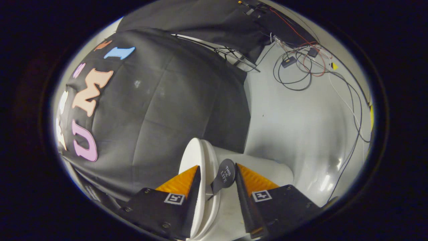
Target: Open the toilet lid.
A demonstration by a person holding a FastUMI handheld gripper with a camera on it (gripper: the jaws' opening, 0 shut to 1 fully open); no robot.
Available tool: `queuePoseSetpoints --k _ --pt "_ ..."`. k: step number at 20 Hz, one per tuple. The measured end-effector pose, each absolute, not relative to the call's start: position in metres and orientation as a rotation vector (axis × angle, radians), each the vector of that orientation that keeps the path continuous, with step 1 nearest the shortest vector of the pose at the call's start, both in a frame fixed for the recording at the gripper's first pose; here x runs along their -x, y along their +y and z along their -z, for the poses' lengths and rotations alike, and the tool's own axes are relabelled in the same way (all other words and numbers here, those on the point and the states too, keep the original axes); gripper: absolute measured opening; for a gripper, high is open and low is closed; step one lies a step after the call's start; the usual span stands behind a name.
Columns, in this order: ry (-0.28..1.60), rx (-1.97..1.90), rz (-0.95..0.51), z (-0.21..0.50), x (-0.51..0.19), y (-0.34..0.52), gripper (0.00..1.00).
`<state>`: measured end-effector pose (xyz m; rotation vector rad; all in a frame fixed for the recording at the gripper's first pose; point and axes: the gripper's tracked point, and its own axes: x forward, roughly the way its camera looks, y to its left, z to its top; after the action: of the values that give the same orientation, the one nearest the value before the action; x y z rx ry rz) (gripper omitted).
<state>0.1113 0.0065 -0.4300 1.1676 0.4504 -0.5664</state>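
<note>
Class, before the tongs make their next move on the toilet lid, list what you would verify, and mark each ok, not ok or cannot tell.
1. Toilet lid raised off the seat: ok, it stands on edge between the tongs.
2. Lid tab between the fingers: ok.
3. Both fingers pressing on the lid or tab: not ok, gaps show.
4. Lid resting back against the tank: cannot tell.
5. Cables on the floor clear of the toilet: ok.
</note>
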Motion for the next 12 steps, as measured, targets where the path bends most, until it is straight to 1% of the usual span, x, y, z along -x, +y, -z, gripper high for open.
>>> queuePoseSetpoints --k 1,3,6,9,12 --pt "0.449 -1.173 0.569 0.441 -0.117 0.008 0.36" --pt "0.429 -1.187 0.545 0.431 -0.119 0.007 0.14" --pt "0.429 -1.148 0.478 0.416 -0.122 0.013 0.14" --pt "0.382 -1.121 0.42 0.388 -0.129 0.015 0.14" --pt "0.35 -1.048 0.389 0.357 -0.137 0.02 0.14"
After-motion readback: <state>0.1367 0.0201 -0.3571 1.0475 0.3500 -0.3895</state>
